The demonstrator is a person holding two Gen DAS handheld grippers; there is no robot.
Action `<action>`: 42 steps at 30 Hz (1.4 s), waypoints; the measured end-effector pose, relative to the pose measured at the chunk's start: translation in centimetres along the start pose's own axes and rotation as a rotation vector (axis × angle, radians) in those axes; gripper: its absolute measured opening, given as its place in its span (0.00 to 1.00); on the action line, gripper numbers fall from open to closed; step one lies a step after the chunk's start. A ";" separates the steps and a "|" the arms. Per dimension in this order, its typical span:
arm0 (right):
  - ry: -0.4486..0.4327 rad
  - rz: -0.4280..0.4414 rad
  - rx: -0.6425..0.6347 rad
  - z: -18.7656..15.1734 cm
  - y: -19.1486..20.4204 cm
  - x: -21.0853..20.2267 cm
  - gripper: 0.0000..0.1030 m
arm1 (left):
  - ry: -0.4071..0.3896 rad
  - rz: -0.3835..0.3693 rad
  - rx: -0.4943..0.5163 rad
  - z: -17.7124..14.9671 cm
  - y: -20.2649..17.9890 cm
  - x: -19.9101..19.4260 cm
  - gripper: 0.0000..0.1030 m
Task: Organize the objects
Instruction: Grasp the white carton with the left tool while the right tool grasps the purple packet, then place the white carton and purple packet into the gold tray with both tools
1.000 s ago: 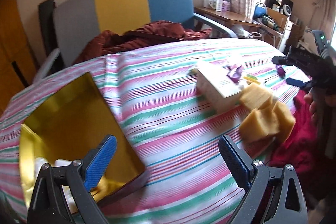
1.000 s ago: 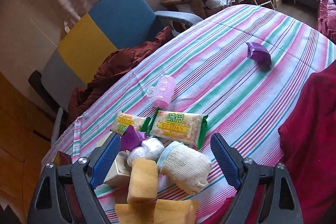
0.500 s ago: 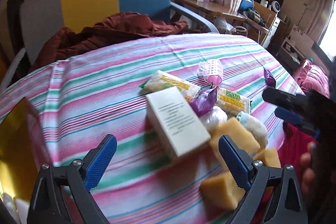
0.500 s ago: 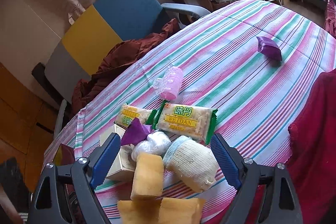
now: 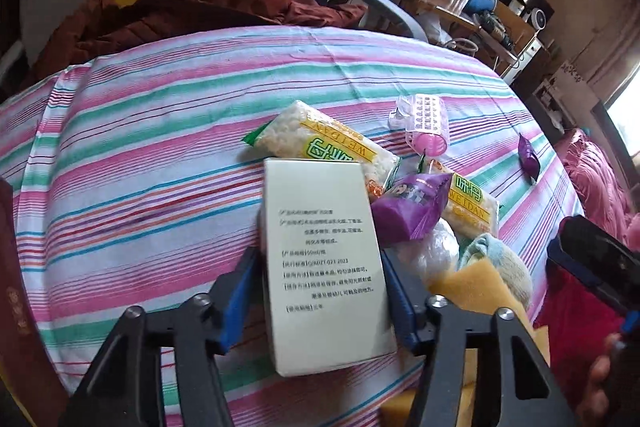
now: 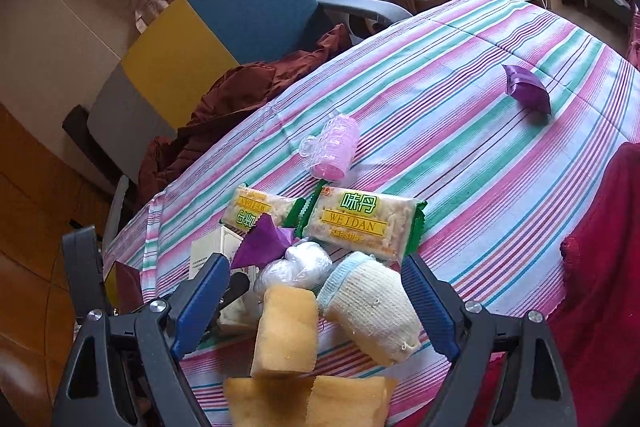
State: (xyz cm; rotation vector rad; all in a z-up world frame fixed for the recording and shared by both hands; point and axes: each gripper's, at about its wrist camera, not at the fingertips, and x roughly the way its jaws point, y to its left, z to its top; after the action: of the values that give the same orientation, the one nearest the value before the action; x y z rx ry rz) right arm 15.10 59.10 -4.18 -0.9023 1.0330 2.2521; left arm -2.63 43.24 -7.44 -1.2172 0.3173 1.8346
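A white box (image 5: 320,247) with printed text lies on the striped tablecloth (image 5: 160,147) at the near edge of a pile. My left gripper (image 5: 320,267) straddles it, jaws closing, and both blue pads (image 5: 240,291) touch its long sides. The pile also holds two WEIDAN snack packets (image 6: 360,223), a purple packet (image 5: 408,211), a clear plastic wad (image 6: 296,267), a rolled sock (image 6: 372,307) and yellow sponges (image 6: 286,331). My right gripper (image 6: 316,263) hovers open above the sponges and the sock, holding nothing.
A pink hair roller (image 6: 332,147) and a small purple packet (image 6: 526,89) lie farther out on the cloth. A dark red tin's edge (image 5: 12,267) is at the left. A yellow and blue chair (image 6: 224,23) with a brown garment stands behind; red cloth (image 6: 600,247) hangs at the right.
My left gripper swung right from the gold tin to the pile, dropped over the white box and narrowed its jaws onto it. The right gripper stayed nearly still.
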 end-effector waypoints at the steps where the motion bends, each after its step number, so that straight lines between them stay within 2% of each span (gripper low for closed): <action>1: 0.001 -0.003 -0.008 0.0 0.2 0.0 0.87 | -0.006 -0.002 0.001 -0.4 0.1 -0.4 0.54; 6: 0.019 -0.029 -0.099 -0.4 1.8 0.4 0.87 | -0.023 0.027 0.019 -3.2 1.2 -2.6 0.54; 11: 0.083 -0.030 -0.253 -0.1 5.3 2.4 0.86 | -0.037 0.057 0.046 -5.7 1.5 -4.1 0.53; 17: 0.167 -0.122 -0.443 0.6 8.9 7.4 0.85 | -0.035 0.056 0.024 -6.2 2.0 -4.3 0.53; 19: 0.203 -0.142 -0.460 0.5 9.0 9.3 0.83 | 0.003 0.078 0.004 -6.3 2.5 -3.6 0.50; 20: 0.220 -0.140 -0.463 0.3 8.9 10.1 0.77 | 0.028 0.083 -0.012 -6.4 2.9 -3.0 0.50; 21: 0.241 -0.140 -0.472 0.1 8.7 10.9 0.63 | 0.020 0.078 -0.019 -6.6 3.1 -2.9 0.49; 23: 0.247 -0.158 -0.497 -0.2 8.5 11.3 0.48 | 0.011 0.084 -0.017 -6.6 2.9 -3.1 0.49; 27: 0.194 -0.118 -0.470 0.3 8.1 9.8 0.47 | -0.002 0.081 -0.025 -6.9 3.0 -3.7 0.49; 33: 0.125 -0.040 -0.455 0.7 8.7 7.5 0.47 | -0.068 0.069 -0.012 -7.5 2.6 -7.2 0.49; 42: 0.099 0.095 -0.528 -1.7 13.7 4.2 0.47 | -0.155 0.061 -0.077 -9.4 4.6 -13.6 0.49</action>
State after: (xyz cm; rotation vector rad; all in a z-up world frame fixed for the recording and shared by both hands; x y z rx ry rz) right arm 3.84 50.40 -1.79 -1.2043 0.5251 2.6393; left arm 1.21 27.51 -1.68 -1.1195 0.2011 1.9972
